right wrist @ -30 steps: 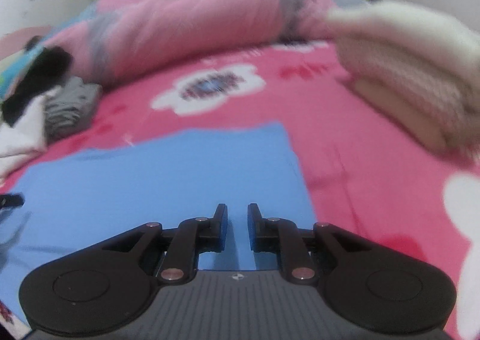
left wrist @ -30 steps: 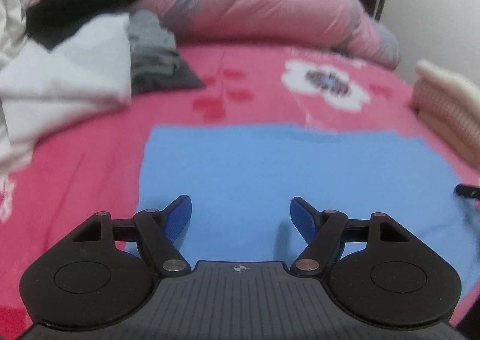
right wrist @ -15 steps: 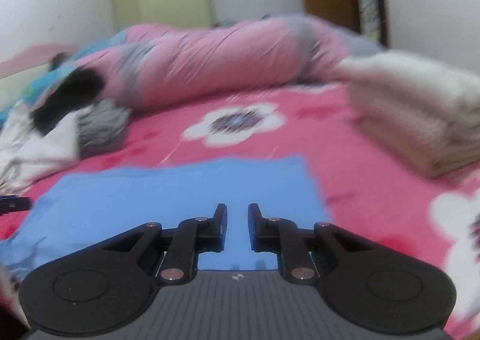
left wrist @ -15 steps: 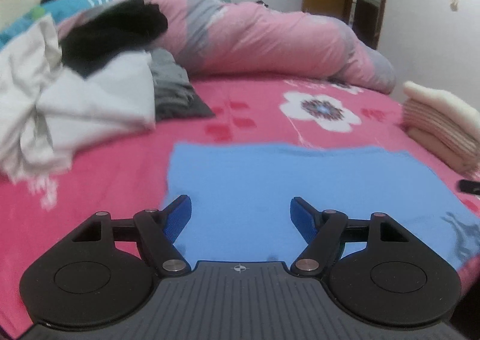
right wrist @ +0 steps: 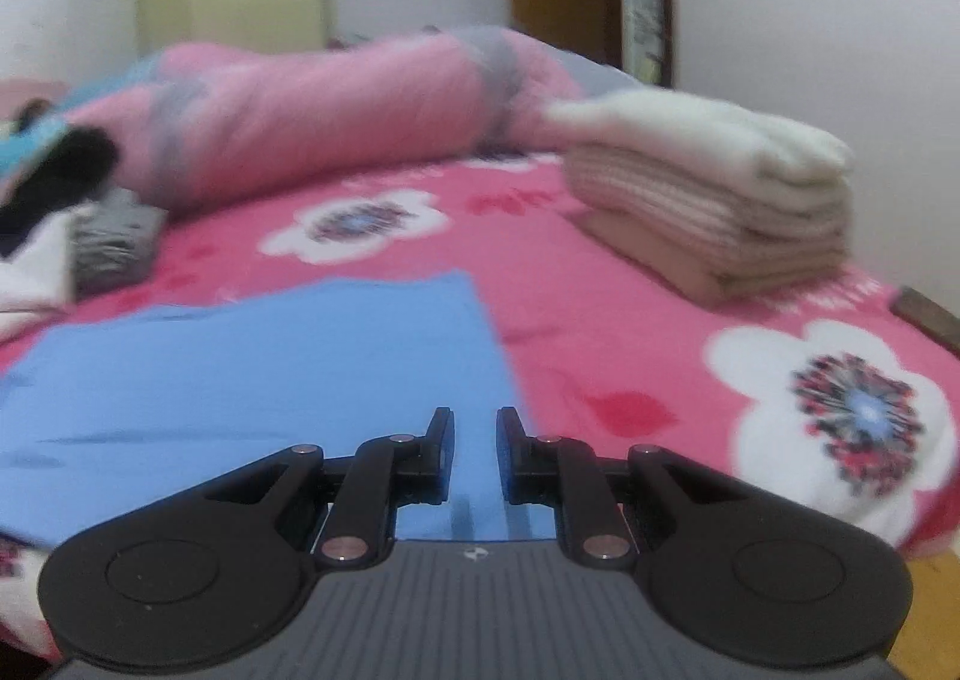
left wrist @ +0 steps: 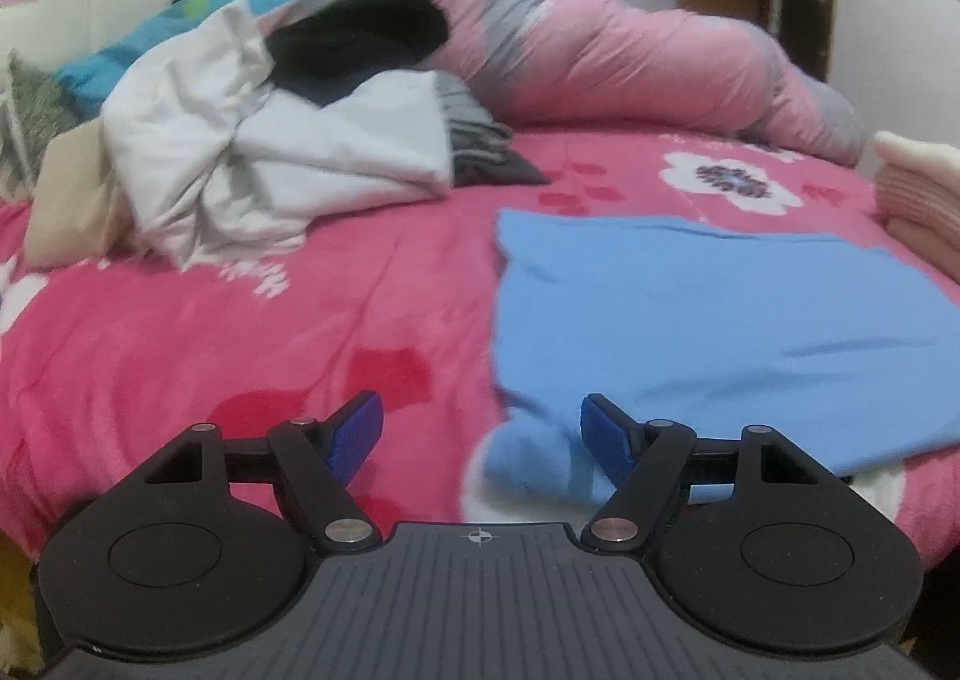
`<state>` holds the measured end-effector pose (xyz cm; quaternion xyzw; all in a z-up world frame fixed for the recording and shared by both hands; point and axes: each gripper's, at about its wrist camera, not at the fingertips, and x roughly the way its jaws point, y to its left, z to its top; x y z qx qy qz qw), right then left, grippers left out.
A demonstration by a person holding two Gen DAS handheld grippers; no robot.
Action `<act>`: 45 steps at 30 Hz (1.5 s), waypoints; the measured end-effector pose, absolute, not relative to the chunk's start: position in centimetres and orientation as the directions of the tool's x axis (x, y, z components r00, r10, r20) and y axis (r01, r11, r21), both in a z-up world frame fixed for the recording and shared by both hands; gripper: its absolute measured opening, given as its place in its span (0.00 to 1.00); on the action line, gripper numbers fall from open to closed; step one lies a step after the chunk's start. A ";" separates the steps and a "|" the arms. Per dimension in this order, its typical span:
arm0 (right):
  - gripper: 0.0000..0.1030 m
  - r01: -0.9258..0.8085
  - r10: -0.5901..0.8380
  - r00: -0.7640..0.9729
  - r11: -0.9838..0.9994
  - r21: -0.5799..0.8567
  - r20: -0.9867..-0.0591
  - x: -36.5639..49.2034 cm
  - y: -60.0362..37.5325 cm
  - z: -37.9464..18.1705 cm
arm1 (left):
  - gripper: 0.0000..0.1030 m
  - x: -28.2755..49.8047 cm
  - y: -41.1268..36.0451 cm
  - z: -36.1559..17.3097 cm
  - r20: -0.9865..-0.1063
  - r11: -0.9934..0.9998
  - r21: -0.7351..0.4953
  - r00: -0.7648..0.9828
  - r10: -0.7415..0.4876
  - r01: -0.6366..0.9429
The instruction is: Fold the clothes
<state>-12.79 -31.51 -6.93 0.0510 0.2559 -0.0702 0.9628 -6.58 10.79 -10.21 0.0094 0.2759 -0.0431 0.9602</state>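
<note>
A light blue cloth [left wrist: 720,308] lies spread flat on the pink flowered bedcover [left wrist: 240,332]. My left gripper [left wrist: 480,422] is open, its blue pads wide apart, just at the cloth's rumpled near-left corner, which sits between the fingers without being gripped. In the right wrist view the same blue cloth [right wrist: 270,368] reaches under my right gripper [right wrist: 474,428] near its right edge. That gripper's jaws stand a narrow gap apart with nothing pinched between them.
A heap of unfolded white, black and grey clothes [left wrist: 270,140] lies at the back left. A rolled pink duvet [left wrist: 630,62] runs along the back. A folded cream and beige stack [right wrist: 720,200] sits at the right. The bed's near edge is right below both grippers.
The left gripper has swung left and back, from over the middle of the cloth to its near-left corner. The right gripper has tilted up and drawn back a little. Neither jaw gap changed.
</note>
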 end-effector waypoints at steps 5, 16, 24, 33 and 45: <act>0.16 0.057 -0.025 0.869 0.997 0.051 -0.494 -12.0 -28.9 -6.8 | 0.71 -6.2 9.7 -11.3 -0.512 0.996 0.068 0.859 -0.007 0.049; 0.16 0.019 0.002 0.845 0.999 0.034 -0.535 -10.5 -26.9 -6.9 | 0.70 -9.1 14.0 -10.7 -0.492 0.996 -0.093 0.869 -0.050 0.004; 0.16 0.009 0.027 0.838 0.998 0.062 -0.546 -9.9 -25.2 -7.2 | 0.31 -8.8 13.0 -11.8 -0.515 0.966 -0.216 0.824 -0.237 0.143; 0.30 0.070 -0.002 0.815 0.993 0.095 -0.580 -10.4 -25.6 -7.9 | 0.20 -9.2 15.8 -12.8 -0.482 0.926 -0.359 0.826 -0.294 0.120; 0.38 0.076 -0.017 0.815 0.994 0.079 -0.579 -10.6 -24.8 -7.7 | 0.14 -10.0 15.1 -13.8 -0.413 0.937 -0.255 0.849 -0.330 0.240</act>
